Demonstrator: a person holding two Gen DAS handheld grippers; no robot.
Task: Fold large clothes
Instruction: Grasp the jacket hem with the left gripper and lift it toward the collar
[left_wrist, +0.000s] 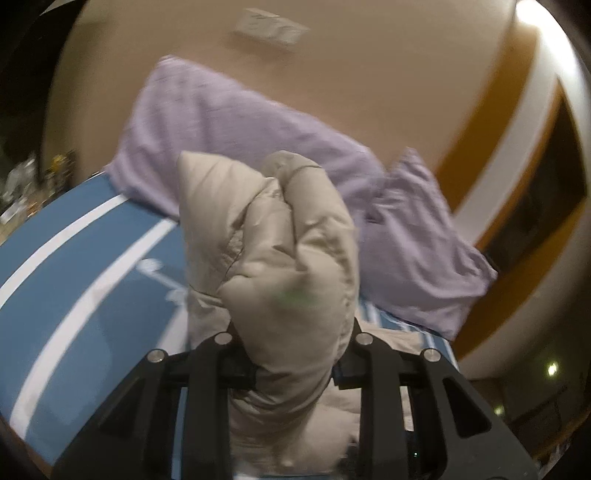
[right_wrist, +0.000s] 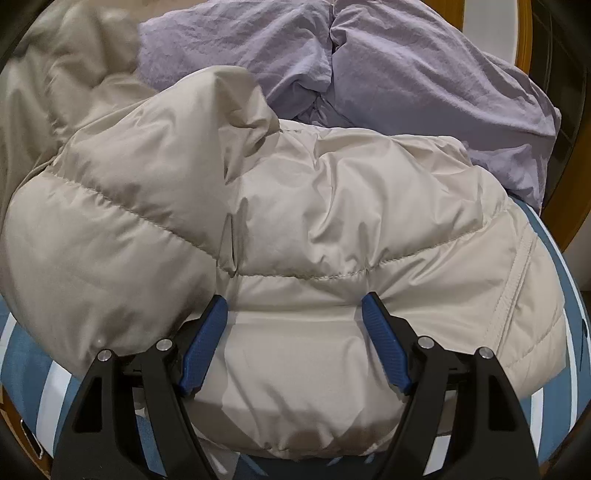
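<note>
- Jacket (right_wrist: 295, 221), beige and puffy, lies on a blue striped bedcover (right_wrist: 22, 354), with its far edge against a lilac pillow (right_wrist: 424, 81).
- Left gripper (left_wrist: 291, 354) is clamped on a bunched part of the jacket (left_wrist: 280, 236); the padding bulges up in front of the lens, lifted clear of the bedcover (left_wrist: 74, 266). That grip looks meant to carry the part over for a fold.
- Right gripper (right_wrist: 295, 325) stands wide, its blue pads (right_wrist: 384, 339) pressing into the quilted body on either side of a panel. It seems to pin the bulk down while the other side is lifted; whether it truly grips I cannot tell.
- Left view alone shows the raised bundle, the wall and the pillow (left_wrist: 258, 122) from afar, blurred.
- Right view alone shows the jacket's spread body, seams and hem.
</note>
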